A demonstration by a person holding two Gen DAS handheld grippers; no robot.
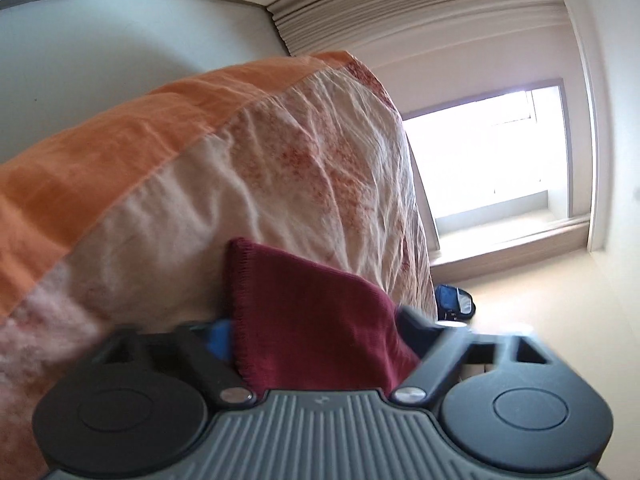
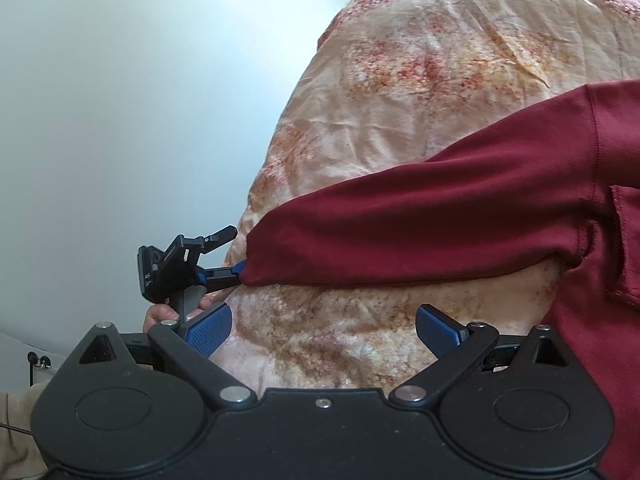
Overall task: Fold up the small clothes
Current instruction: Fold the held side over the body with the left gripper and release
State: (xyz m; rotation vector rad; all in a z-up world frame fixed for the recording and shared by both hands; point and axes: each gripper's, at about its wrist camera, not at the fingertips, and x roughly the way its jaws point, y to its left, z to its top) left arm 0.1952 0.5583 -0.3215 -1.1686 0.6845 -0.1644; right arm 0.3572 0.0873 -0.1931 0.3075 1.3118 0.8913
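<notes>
Between the left jaws: the cuff end of a maroon sleeve [image 1: 312,320], its stitched hem standing up ahead of the camera.
Left gripper [image 2: 236,270]: from the right wrist view its blue-padded fingers are pinched on the sleeve's tip, a hand [image 2: 160,316] below it on the handle.
Right gripper [image 2: 324,330]: jaws spread wide with nothing between them, hovering over bare bedding just below the sleeve.
Maroon garment [image 2: 600,240]: long-sleeved top lying on the bed, sleeve stretched out flat toward the left gripper, body at the right edge.
Bedspread [image 2: 420,100]: cream with rust-orange blotches, wrinkled; an orange band [image 1: 120,152] runs along one side.
Beyond: a pale wall [image 2: 120,80], a bright window [image 1: 488,152], pleated blinds [image 1: 400,12].
</notes>
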